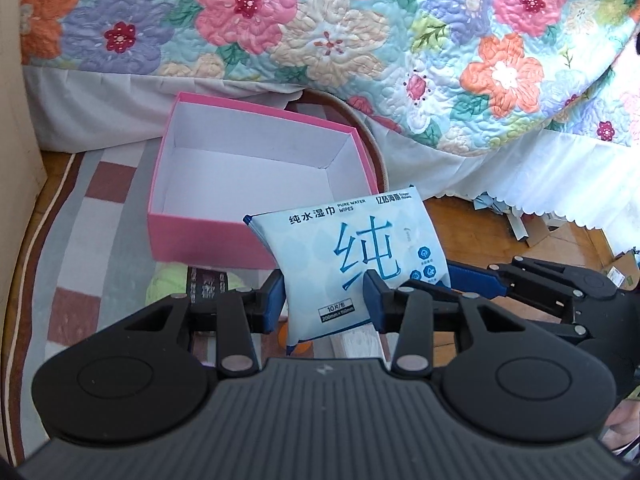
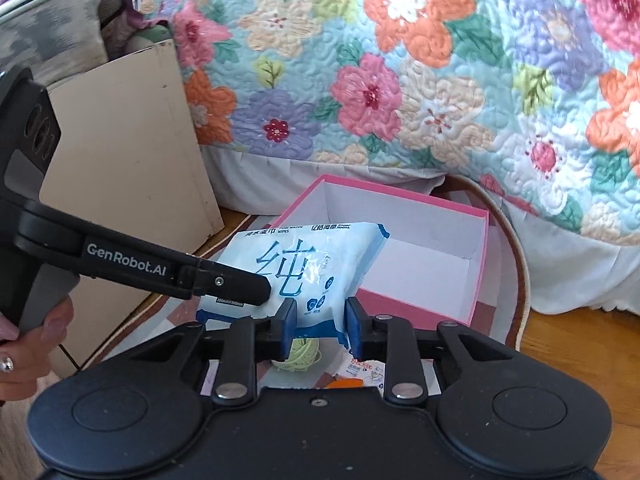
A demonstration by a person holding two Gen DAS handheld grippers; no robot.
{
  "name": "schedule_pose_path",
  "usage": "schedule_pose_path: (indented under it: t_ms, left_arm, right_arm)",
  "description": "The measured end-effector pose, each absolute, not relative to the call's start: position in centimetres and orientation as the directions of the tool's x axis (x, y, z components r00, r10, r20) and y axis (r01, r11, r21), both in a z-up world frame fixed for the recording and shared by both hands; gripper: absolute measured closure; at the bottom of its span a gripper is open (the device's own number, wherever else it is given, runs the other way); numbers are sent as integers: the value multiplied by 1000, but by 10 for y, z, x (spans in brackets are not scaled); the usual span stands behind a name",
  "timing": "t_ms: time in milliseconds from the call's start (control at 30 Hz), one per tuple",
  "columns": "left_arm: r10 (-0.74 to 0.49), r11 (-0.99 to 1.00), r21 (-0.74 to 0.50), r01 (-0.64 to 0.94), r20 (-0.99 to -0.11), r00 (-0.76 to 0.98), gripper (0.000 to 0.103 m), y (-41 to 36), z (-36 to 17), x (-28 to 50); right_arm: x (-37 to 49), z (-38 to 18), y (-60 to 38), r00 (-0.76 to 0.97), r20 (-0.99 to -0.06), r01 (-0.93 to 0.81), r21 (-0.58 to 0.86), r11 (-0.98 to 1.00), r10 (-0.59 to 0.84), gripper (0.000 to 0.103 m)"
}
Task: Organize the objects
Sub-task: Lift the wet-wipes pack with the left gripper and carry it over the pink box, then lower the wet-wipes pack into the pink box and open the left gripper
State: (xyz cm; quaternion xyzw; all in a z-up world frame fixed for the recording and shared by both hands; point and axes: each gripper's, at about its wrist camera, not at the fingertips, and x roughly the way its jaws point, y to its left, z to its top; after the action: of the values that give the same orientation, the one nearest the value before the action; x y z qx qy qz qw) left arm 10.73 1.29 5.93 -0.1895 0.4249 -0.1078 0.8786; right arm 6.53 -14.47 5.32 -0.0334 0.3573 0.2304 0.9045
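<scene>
Wet-wipe pack (image 1: pixel 352 256) is held up off the floor, tilted, in front of the near wall of an open pink box (image 1: pixel 208 236); its pale blue face with large blue characters is turned toward both cameras. It is gripped from two sides; the left gripper (image 1: pixel 324 300) is closed on its lower part, with one blue pad (image 1: pixel 276 304) seen at the pack's left edge and the other pressed on its printed face; the right gripper (image 2: pixel 322 320) is clamped on the pack's lower right corner, its jaws drawn close together with the wrapper pinched and creased between them. In the right wrist view the left gripper's black finger (image 2: pixel 224 280) is seen lying across the pack's lower left. The box, white inside, is set on a striped and checked rug (image 1: pixel 80 216) with nothing seen in it. Under the pack, a ball of pale green yarn (image 2: pixel 298 354) and a small printed sachet (image 2: pixel 362 372) are seen on the rug. Behind the box a flowered quilt (image 1: pixel 320 32) is hung over a bed's edge; a beige board (image 2: pixel 128 152) is propped at the left; wooden floor (image 1: pixel 480 232) is seen to the right of the rug.
</scene>
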Motion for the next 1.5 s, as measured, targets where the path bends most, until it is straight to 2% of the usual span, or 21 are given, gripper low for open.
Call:
schedule_pose_path:
  t_ms: [367, 533, 867, 1133, 1367, 1500]
  left_arm:
    - [-363, 907, -421, 33, -737, 570, 62, 6, 43, 189]
    - [-343, 918, -396, 20, -767, 542, 62, 1, 28, 230]
    - [-377, 903, -429, -29, -821, 429, 61, -2, -33, 300]
    - [-381, 906, -422, -34, -847, 371, 61, -10, -72, 331]
    - [-399, 899, -435, -43, -857, 326, 61, -12, -90, 343]
    - [-409, 894, -446, -52, -857, 314, 61, -12, -96, 345]
  right_arm:
    - [132, 40, -156, 640, -687, -383, 105, 918, 345, 73]
    - [169, 21, -161, 603, -719, -353, 148, 924, 346, 73]
    - [232, -27, -164, 512, -807, -310, 147, 939, 296, 73]
    - [261, -67, -162, 454, -863, -302, 85, 950, 222, 73]
    - [268, -80, -159, 431, -883, -316, 43, 948, 184, 73]
    - [267, -84, -147, 452, -883, -337, -34, 941, 129, 73]
